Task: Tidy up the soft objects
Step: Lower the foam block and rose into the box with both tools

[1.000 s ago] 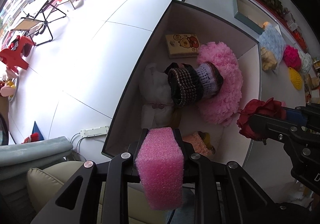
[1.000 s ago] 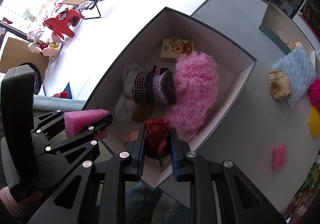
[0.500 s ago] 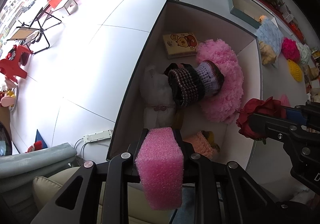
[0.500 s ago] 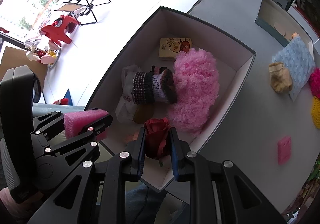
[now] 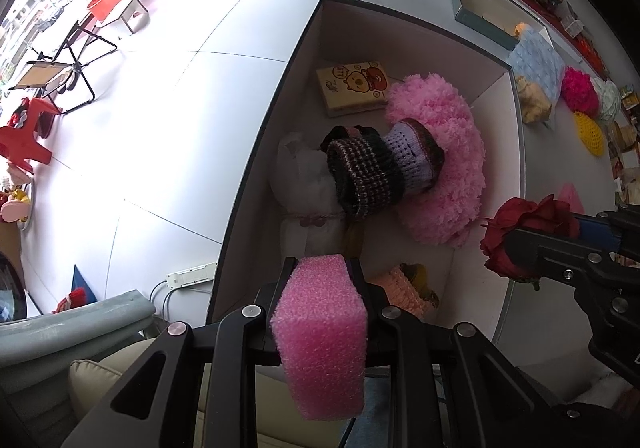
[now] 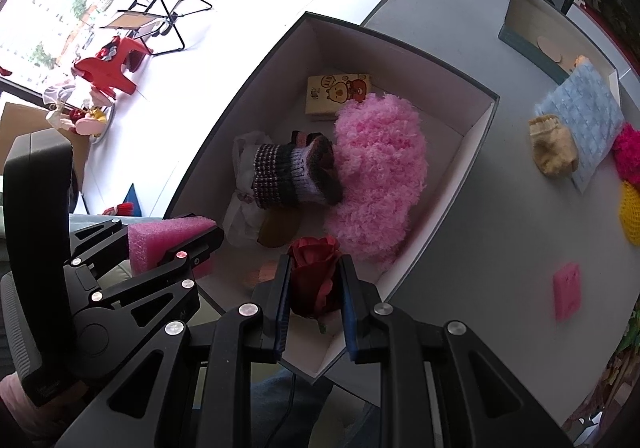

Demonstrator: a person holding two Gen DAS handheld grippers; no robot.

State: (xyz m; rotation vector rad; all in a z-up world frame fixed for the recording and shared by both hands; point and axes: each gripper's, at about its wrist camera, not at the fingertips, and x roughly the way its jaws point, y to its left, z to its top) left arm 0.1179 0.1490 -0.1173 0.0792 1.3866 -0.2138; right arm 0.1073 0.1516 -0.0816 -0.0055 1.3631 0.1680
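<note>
Left hand-held gripper (image 5: 320, 272) is clamping a pink sponge (image 5: 322, 332), which is hiding its fingertips; right hand-held gripper (image 6: 314, 280) is squeezing a red rose (image 6: 314, 272), stem mostly hidden. Both are hovering over the box (image 6: 436, 208)'s near end. An orange knit piece (image 5: 400, 288) is lying half hidden behind the sponge.

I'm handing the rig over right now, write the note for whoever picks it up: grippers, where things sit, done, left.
Left gripper: shut on the pink foam block, above the box's near end.
Right gripper: shut on the red rose, also over the near end.
In the box already: fluffy pink piece, striped knit, white bundle, cartoon packet, an orange knit piece.
Left: release both items, then fetch those on the table: blue cloth, tan knit, small pink pad, yellow piece.
</note>
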